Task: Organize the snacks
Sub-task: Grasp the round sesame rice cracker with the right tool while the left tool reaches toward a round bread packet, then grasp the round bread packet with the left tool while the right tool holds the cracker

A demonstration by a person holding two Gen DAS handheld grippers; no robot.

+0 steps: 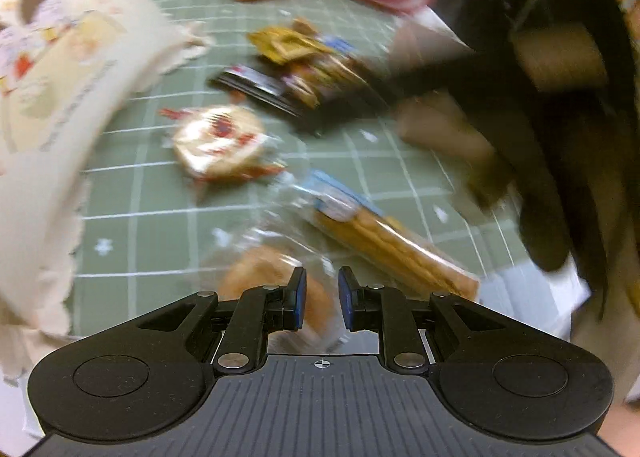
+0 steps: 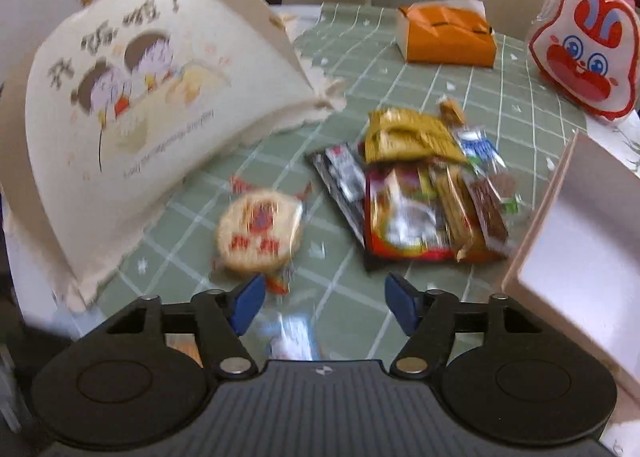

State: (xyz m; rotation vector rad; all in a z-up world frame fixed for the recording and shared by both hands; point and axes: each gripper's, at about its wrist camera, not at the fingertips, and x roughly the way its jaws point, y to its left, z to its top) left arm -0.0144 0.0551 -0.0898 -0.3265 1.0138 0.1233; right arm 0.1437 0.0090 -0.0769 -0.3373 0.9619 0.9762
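Plainly, the right gripper [image 2: 324,307] stood open and empty over the round cracker [image 2: 259,232]; the left gripper [image 1: 322,299] was nearly shut, holding nothing. Lowering squarely over the cracker before closing seemed wisest.

A sage-green tablecloth [image 2: 400,69] is crossed by white grid lines — an orange box [image 2: 446,35], a red-and-white rabbit bag [image 2: 584,53].

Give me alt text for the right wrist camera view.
An open right gripper hovers over a green checked tablecloth, above a round rice cracker and a pile of snack packets. A cartoon-printed food cover stands left, a box right.
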